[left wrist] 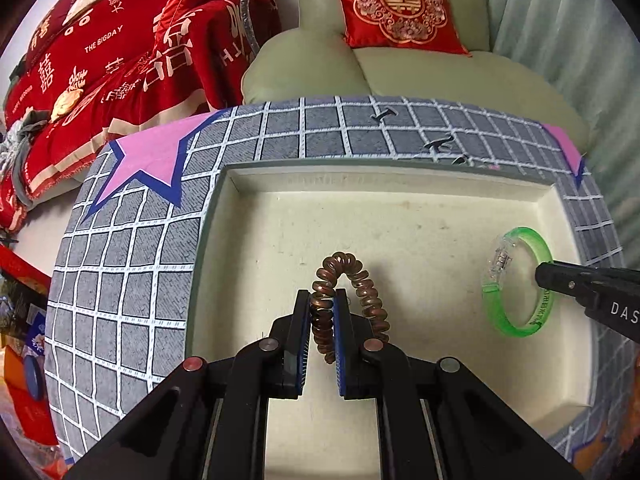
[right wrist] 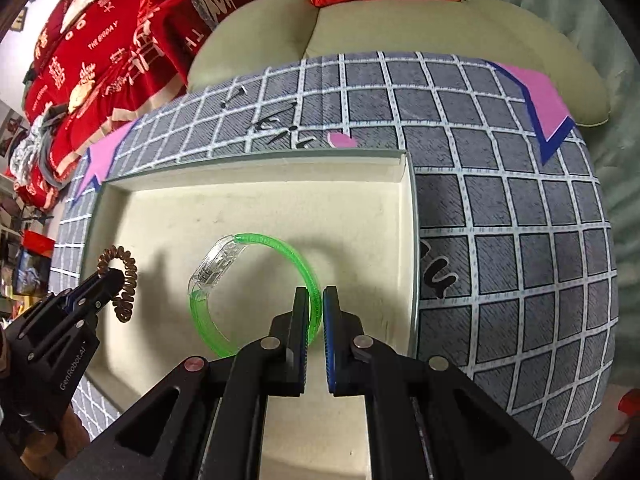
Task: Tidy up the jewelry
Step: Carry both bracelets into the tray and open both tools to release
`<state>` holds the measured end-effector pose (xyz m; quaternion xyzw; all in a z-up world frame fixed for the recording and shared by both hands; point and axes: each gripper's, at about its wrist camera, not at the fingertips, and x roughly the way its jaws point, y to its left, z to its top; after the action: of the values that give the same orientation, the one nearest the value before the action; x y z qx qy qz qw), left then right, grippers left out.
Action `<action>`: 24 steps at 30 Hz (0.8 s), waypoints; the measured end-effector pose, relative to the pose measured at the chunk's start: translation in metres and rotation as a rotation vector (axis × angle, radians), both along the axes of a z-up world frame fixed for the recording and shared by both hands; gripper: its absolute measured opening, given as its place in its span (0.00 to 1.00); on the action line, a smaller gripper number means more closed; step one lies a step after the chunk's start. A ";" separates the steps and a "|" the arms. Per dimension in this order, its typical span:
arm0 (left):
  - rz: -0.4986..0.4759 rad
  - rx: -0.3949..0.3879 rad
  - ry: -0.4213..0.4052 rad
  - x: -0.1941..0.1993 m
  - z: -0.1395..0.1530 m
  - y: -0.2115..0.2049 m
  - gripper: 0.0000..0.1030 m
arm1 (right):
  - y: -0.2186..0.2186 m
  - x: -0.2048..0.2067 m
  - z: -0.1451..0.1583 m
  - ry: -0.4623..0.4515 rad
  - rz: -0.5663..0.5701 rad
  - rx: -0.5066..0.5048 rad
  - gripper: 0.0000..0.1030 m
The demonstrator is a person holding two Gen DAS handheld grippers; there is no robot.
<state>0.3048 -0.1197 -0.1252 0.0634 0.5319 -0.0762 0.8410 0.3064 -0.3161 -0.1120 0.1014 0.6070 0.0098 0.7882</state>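
A pale green sofa stood behind the counter, which was covered in a grey cloth with a white grid and pink star shapes edged in blue. A red cushion with a gold ornamental medallion leaned against the sofa back. To the left lay a heap of red wedding bedding printed with white characters and the words "HAPPY WEDDING" and "THE BIGDAY". A pale green ribbed curtain hung at the right. The light was even and soft.
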 end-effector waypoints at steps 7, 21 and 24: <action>-0.037 0.089 -0.005 -0.004 -0.014 -0.011 0.20 | 0.004 0.002 -0.004 -0.005 0.026 -0.023 0.08; 0.002 0.057 0.033 -0.010 -0.008 -0.003 0.81 | -0.002 -0.005 0.009 -0.050 -0.002 0.075 0.54; 0.028 0.077 -0.050 -0.017 0.003 0.000 1.00 | -0.003 -0.008 0.017 -0.068 -0.007 0.085 0.55</action>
<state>0.2878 -0.1198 -0.1219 0.0901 0.5142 -0.0420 0.8519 0.2982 -0.3187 -0.0951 0.1367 0.5787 0.0362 0.8032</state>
